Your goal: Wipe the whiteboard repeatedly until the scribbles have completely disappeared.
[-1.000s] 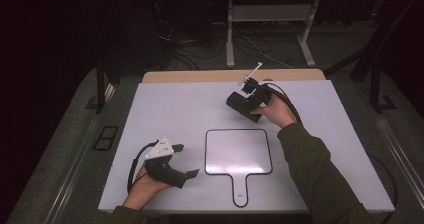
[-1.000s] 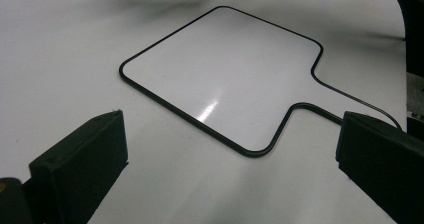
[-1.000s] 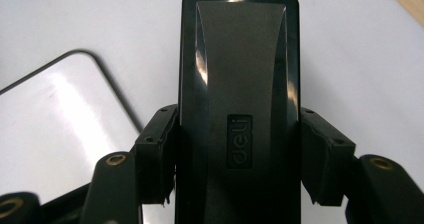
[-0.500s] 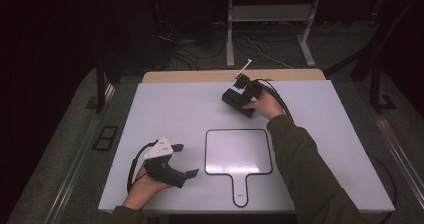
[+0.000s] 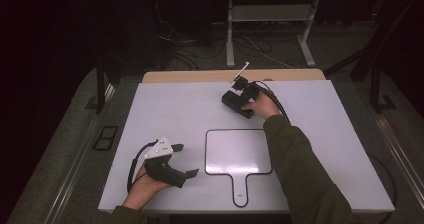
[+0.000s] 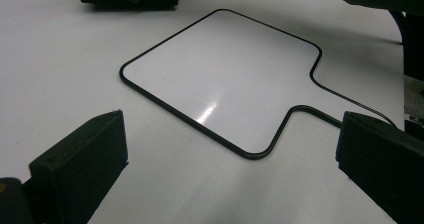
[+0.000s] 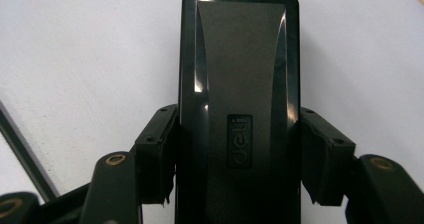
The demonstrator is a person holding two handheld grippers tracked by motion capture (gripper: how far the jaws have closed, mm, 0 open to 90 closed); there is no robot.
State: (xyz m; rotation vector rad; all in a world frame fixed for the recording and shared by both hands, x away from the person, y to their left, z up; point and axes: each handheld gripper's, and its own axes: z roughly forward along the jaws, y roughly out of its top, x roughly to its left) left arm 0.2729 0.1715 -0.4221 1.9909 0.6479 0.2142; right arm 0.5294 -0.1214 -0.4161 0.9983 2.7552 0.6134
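Gripping a black board eraser (image 7: pixel 239 99) between clenched jaws, right gripper (image 5: pixel 239 95) at the far side of the white table (image 5: pixel 165 104), well beyond the handled whiteboard (image 5: pixel 237 151) lying flat near the front edge. Resting near the front left corner, left gripper (image 5: pixel 185 160) with jaws spread and nothing between them, aimed toward the board. Pickup apparently done; carrying the eraser over to the clean-looking board and wiping seemingly left to do.
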